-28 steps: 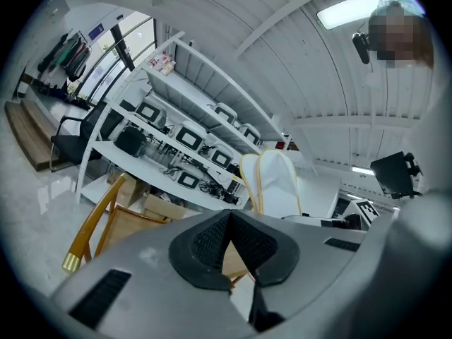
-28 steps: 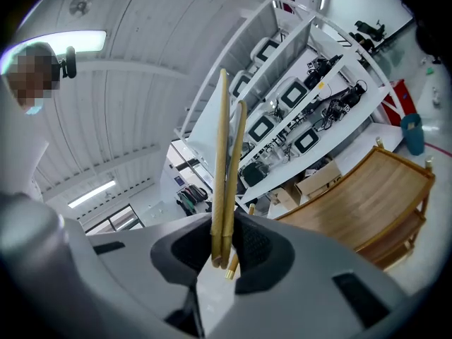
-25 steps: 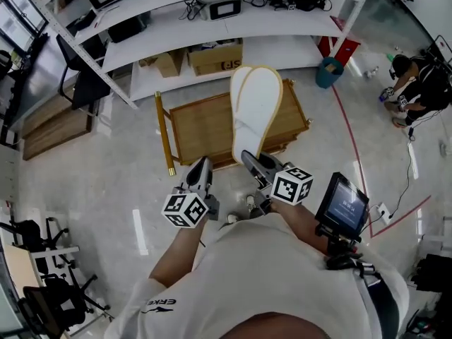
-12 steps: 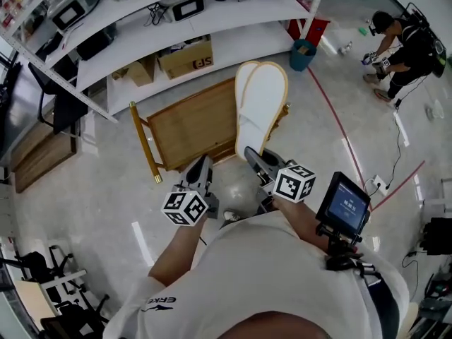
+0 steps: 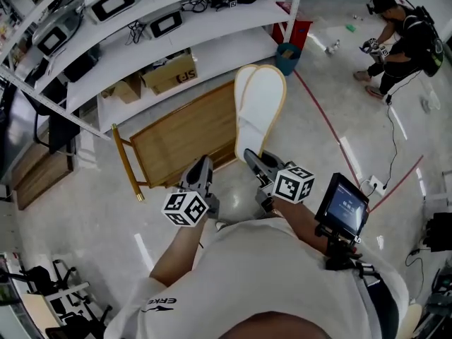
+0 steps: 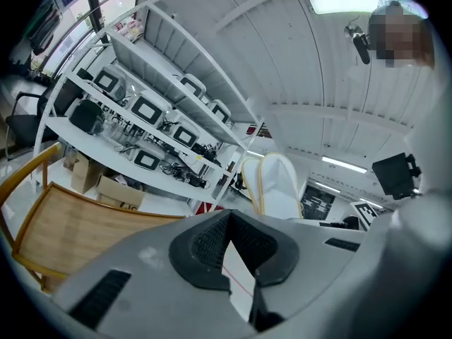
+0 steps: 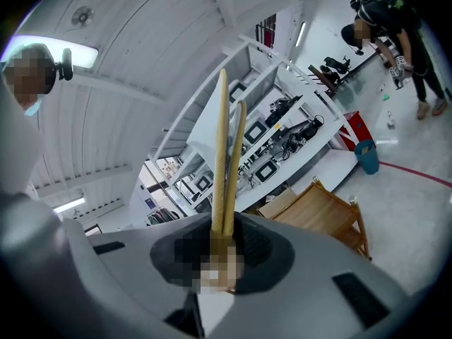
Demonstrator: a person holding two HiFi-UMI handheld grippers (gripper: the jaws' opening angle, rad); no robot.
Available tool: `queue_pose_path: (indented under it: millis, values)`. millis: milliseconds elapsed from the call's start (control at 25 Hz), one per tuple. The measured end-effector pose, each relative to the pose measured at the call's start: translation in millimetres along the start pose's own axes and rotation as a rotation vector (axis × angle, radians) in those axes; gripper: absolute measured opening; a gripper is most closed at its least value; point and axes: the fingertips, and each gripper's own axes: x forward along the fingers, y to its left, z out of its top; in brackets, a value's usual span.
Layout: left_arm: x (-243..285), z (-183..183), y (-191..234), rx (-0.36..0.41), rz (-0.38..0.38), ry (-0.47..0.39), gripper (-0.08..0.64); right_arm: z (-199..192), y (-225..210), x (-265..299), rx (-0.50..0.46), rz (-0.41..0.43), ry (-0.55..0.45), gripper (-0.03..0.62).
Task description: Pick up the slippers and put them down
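Right tongs [image 7: 224, 240] clenched on the slippers [image 5: 259, 108] (pressed flat together); left tongs [image 6: 227, 221] closed and empty

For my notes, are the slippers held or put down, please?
Held: the right hand-held gripper clamps both slippers, pressed flat together, in the air.

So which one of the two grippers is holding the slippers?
The right gripper: its jaws clamp one end of the two white slippers, which are pressed together. The left gripper has nothing between its jaws.

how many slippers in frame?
2. Both clamped together in the right gripper jaws: front slipper, rear slipper peeking out at its left. None visible elsewhere.
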Motion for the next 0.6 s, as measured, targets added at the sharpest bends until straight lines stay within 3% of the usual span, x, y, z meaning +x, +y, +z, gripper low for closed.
queue_pose_path:
  millis: [600]
  values:
    - [111, -42, -94, 0.016, 0.0, 0.016, 0.003, 75, -104, -73, 0.032, 0.0, -0.001, 0.067]
